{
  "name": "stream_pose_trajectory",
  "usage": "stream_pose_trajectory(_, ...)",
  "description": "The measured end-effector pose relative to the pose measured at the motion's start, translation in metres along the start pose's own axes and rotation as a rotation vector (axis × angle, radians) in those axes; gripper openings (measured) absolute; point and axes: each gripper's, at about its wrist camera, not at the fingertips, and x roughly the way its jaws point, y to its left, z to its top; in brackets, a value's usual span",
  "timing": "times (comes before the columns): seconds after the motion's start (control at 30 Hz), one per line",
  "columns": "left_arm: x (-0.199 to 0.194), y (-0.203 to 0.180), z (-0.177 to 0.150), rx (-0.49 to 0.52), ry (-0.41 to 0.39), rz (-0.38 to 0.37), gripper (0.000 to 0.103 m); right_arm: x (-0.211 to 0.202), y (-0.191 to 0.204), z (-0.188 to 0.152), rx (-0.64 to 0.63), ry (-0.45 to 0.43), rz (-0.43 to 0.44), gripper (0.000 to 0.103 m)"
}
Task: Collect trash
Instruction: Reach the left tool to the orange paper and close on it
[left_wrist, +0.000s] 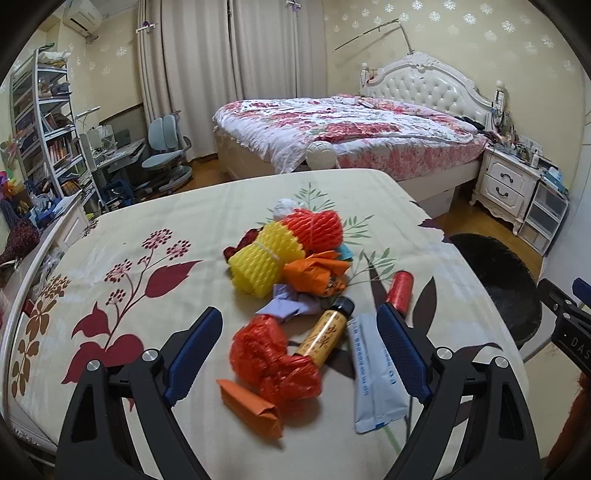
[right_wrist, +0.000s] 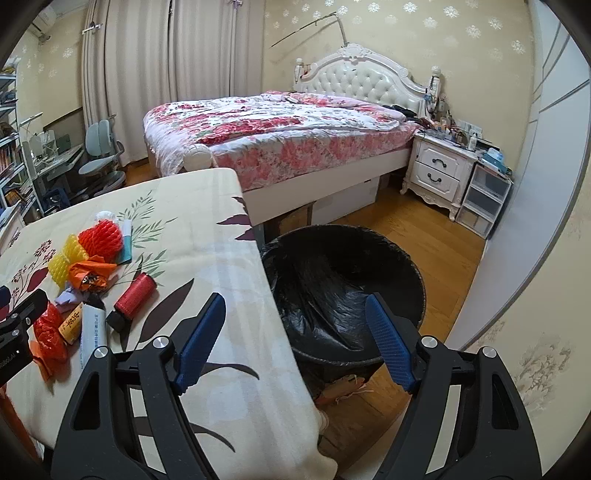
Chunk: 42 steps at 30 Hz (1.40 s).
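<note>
Trash (left_wrist: 291, 295) lies in a pile on my desk (left_wrist: 147, 229). My left gripper (left_wrist: 299, 354) is spread wide around a red bag (left_wrist: 273, 362) and touches nothing. My right gripper (right_wrist: 295, 343) hangs spread over the black bin (right_wrist: 343, 280), holding nothing.

Bin (right_wrist: 343, 258) near rim hidden behind right jaws; white tube (right_wrist: 92, 332) lower end hidden.

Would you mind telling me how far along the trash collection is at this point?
Nothing looks done: the black-lined bin beside the table shows only its liner. Nothing is in hand: the left gripper hangs open over the red plastic bag and amber bottle, and the right gripper is open and empty. The whole pile remains, including the yellow foam net.
</note>
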Motion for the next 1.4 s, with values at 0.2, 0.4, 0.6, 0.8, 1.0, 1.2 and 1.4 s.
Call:
stream_pose_trajectory(0.2,-0.008,0.025,-0.027,-0.021,0.031,0.035,0.085,-0.005,0.019,-0.013,-0.029,0.016,0.044,0.076)
stream_pose_trajectory(0.4,-0.002,0.039,-0.053,-0.032,0.083,0.046,0.085,-0.007,0.035,-0.025,-0.058,0.033,0.073,0.076)
stream_pose_trajectory(0.6,0.008,0.045,-0.061,-0.057,0.111,0.036,0.085,-0.003,0.041,-0.034,-0.061,0.059,0.095,0.076)
stream_pose_trajectory(0.8,0.018,0.043,-0.064,-0.043,0.125,0.040,0.085,0.002,0.042,-0.038,-0.058,0.072,0.106,0.076)
stream_pose_trajectory(1.0,0.024,0.059,-0.069,-0.054,0.156,0.072,0.085,0.004,0.042,-0.039,-0.054,0.072,0.108,0.076)
stream_pose_trajectory(1.2,0.019,0.072,-0.071,-0.080,0.156,0.079,0.085,0.006,0.045,-0.040,-0.059,0.077,0.110,0.076)
stream_pose_trajectory(1.4,0.024,0.079,-0.071,-0.095,0.162,0.086,0.080,0.005,0.049,-0.040,-0.067,0.080,0.115,0.076)
